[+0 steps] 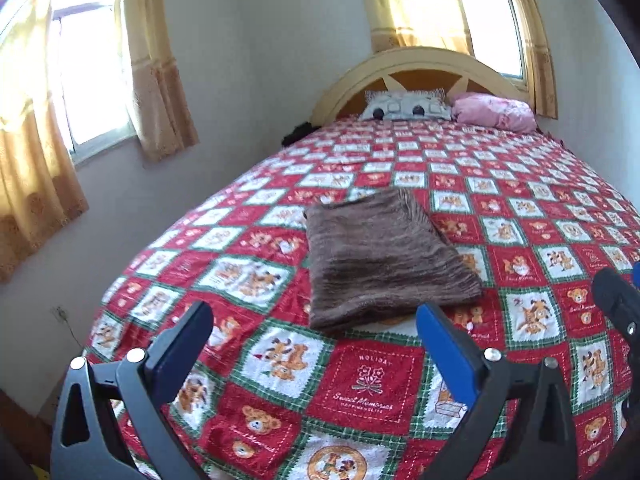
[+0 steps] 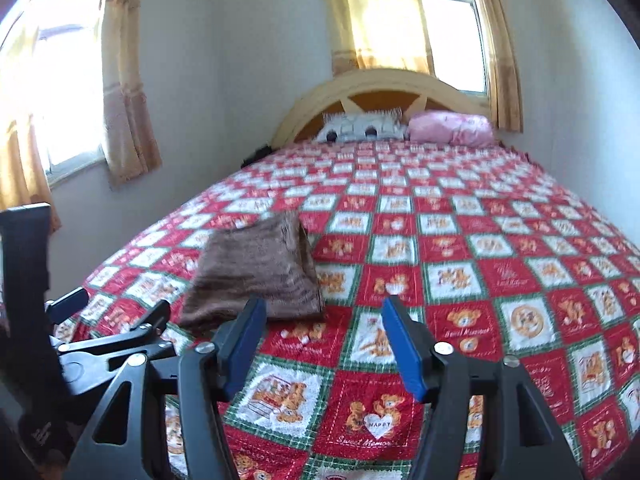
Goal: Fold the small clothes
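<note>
A brown knitted garment (image 1: 384, 256) lies folded into a thick rectangle on the red, white and green teddy-bear bedspread (image 1: 372, 392). My left gripper (image 1: 314, 314) hovers just in front of its near edge, jaws wide open, with nothing between them. In the right wrist view the same folded garment (image 2: 256, 276) sits ahead and to the left of my right gripper (image 2: 324, 304), which is open and holds nothing. The left gripper's black frame (image 2: 112, 336) shows at that view's left side.
The bedspread (image 2: 480, 280) stretches back to a grey patterned pillow (image 1: 406, 106), a pink pillow (image 1: 496, 110) and an arched wooden headboard (image 1: 416, 64). A wall with curtained windows (image 1: 92, 80) runs along the bed's left side. A dark object (image 1: 296, 134) sits at the far left corner.
</note>
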`<action>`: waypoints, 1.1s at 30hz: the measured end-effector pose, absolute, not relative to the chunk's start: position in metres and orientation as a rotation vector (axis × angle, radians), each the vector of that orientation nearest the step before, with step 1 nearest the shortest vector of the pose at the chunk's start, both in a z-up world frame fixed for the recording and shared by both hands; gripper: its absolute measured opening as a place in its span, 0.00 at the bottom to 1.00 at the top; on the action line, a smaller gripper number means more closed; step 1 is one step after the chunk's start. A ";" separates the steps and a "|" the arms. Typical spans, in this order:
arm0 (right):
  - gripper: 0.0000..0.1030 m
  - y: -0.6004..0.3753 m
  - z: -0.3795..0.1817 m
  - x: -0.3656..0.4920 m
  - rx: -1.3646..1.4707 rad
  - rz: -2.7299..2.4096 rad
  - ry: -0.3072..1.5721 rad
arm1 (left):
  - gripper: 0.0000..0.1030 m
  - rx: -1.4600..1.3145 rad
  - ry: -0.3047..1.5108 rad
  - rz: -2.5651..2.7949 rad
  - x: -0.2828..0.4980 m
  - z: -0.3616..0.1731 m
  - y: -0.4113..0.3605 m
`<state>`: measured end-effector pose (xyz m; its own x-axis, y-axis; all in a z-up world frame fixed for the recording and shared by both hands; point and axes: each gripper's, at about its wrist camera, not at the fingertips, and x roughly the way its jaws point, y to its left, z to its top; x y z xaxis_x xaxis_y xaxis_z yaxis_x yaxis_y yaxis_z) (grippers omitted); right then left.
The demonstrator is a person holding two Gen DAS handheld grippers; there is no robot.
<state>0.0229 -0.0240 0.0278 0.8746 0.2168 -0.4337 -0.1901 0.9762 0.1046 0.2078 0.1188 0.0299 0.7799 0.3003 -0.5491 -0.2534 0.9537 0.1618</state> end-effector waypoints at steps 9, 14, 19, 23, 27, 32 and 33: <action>0.74 -0.036 0.041 0.006 0.092 0.195 0.397 | 1.00 0.098 0.526 0.318 0.179 0.053 0.112; 0.74 -0.043 0.049 -0.006 0.100 0.181 0.366 | 1.00 0.071 0.484 0.303 0.170 0.067 0.111; 0.74 -0.047 0.064 -0.020 0.104 0.174 0.308 | 1.00 0.048 0.459 0.298 0.162 0.077 0.112; 0.74 -0.040 0.073 -0.024 0.083 0.193 0.291 | 1.00 0.027 0.444 0.301 0.158 0.084 0.115; 0.74 -0.034 0.071 -0.025 0.059 0.208 0.296 | 1.00 0.020 0.424 0.310 0.154 0.087 0.116; 0.74 -0.034 0.070 -0.024 0.065 0.216 0.311 | 1.00 0.032 0.421 0.315 0.154 0.087 0.115; 0.74 -0.034 0.070 -0.025 0.065 0.214 0.308 | 1.00 0.033 0.420 0.312 0.153 0.087 0.114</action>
